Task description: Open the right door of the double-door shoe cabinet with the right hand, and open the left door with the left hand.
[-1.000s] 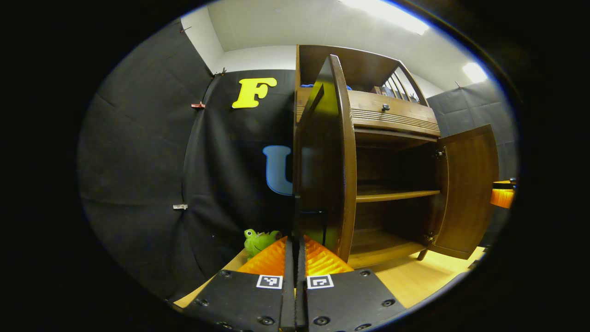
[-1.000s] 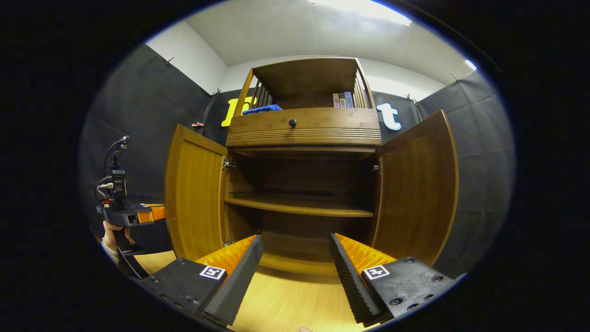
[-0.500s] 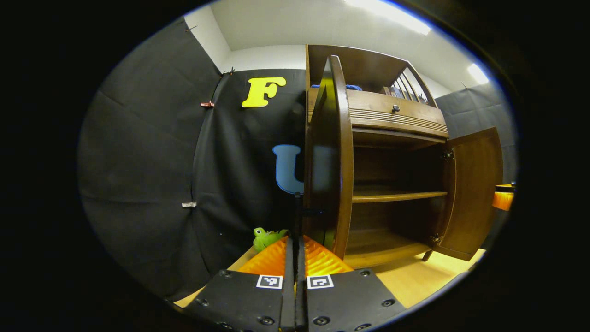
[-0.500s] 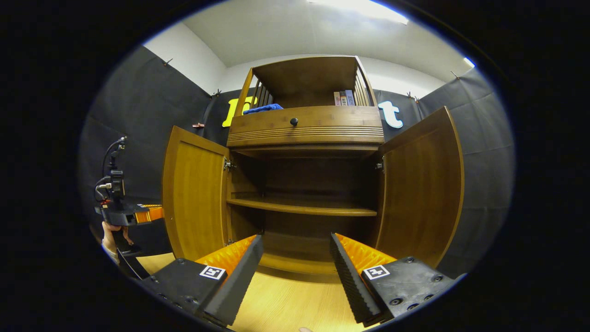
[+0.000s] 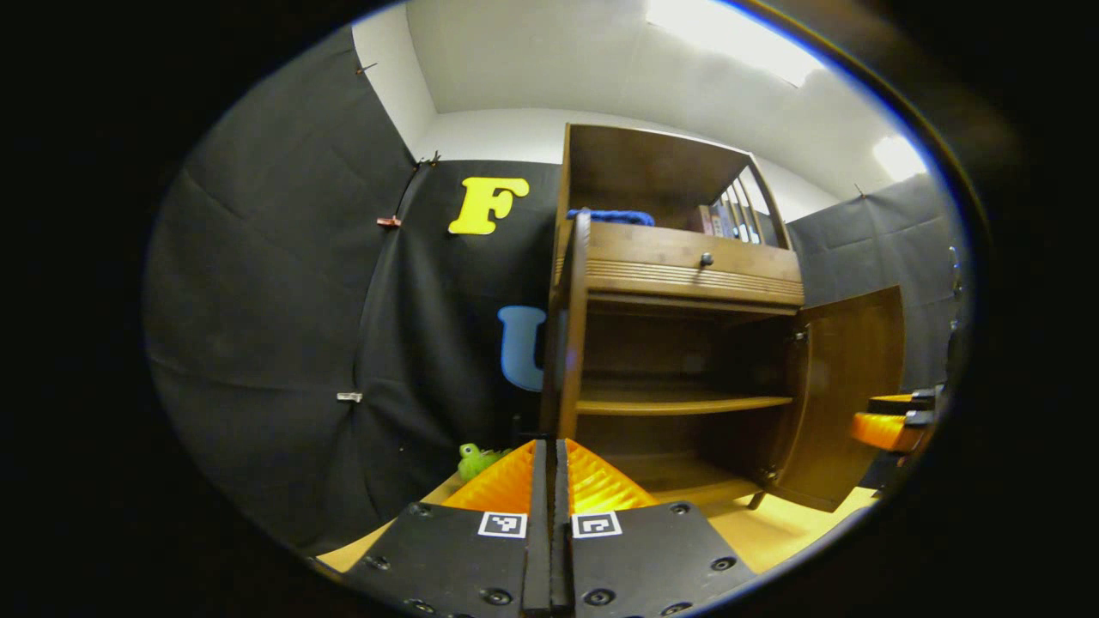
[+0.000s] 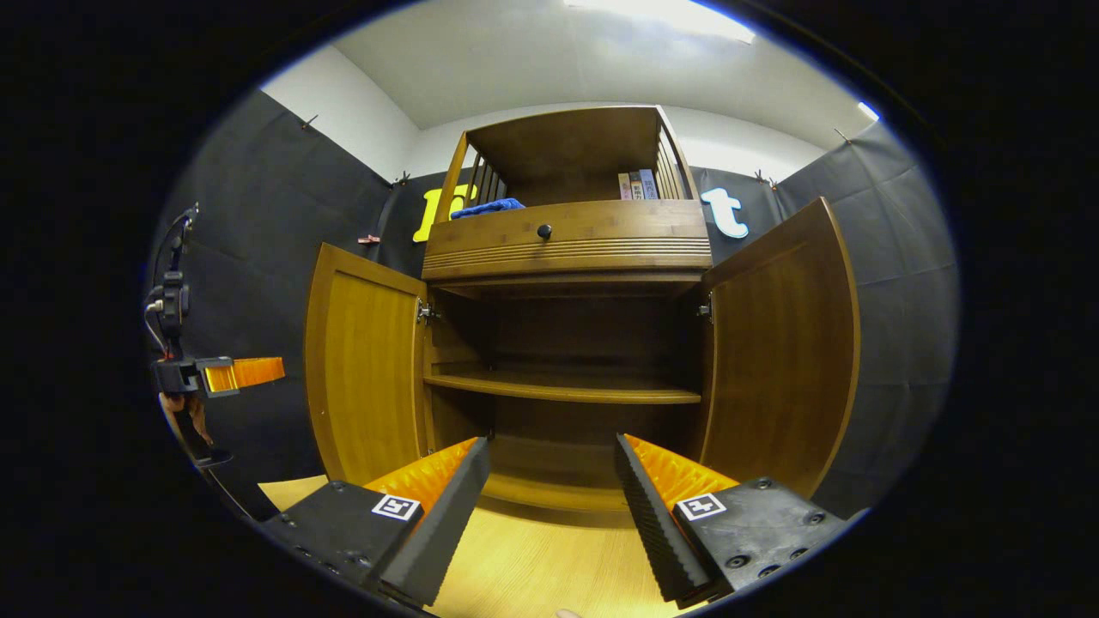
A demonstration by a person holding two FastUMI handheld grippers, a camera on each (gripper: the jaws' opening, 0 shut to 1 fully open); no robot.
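Observation:
The wooden shoe cabinet [image 6: 567,249] stands in front of me with both lower doors swung wide. In the right gripper view the left door [image 6: 365,378] and the right door [image 6: 786,360] flank the bare shelves. My right gripper [image 6: 549,451] is open and holds nothing, a short way in front of the bottom shelf. My left gripper [image 5: 549,463] is shut with nothing between its fingers, clear of the left door [image 5: 571,343], which it sees edge-on. A hand [image 6: 185,412] holds the left gripper [image 6: 232,373] left of that door. The right door [image 5: 846,395] and right gripper [image 5: 889,425] show at the right.
A green toy [image 5: 472,459] lies on the floor left of the cabinet by the black cloth wall. A drawer with a dark knob [image 6: 543,230] sits above the doors. A blue cloth [image 6: 485,207] and books [image 6: 637,184] rest on the top shelf. Light wooden floor [image 6: 532,566] lies before the cabinet.
My left gripper has drawn back and away from the left door, which now looks smaller and edge-on. The right gripper and both doors have hardly moved.

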